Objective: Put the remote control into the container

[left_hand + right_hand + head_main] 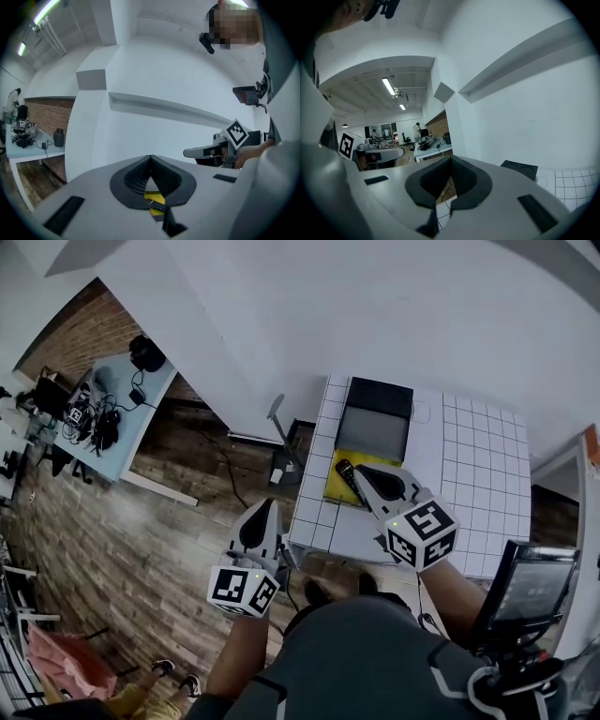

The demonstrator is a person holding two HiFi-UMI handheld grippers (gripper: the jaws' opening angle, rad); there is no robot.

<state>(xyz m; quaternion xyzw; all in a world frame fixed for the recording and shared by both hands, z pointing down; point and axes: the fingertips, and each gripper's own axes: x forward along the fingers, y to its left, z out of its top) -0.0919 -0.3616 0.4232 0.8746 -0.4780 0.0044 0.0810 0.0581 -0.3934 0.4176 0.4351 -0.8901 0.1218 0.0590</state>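
Note:
A black remote control (345, 474) lies on a yellow mat (339, 491) at the near left of the white gridded table (469, 456). Just behind the mat stands a grey open container (373, 432), with a black box (380, 395) beyond it. My right gripper (361, 470) hovers over the mat, its tip right beside the remote, jaws shut with nothing between them (450, 158). My left gripper (269, 506) hangs off the table's left edge, above the floor, also shut and empty (150, 157). Under its jaws the left gripper view shows the remote (156, 204) on the mat.
A dark screen on a stand (530, 587) rises at the table's near right. Wooden floor (141, 549) lies to the left, with a lamp-like stand (279, 442) by the table and a desk with gear (112, 399) farther off. The person's shoes (319, 593) show below.

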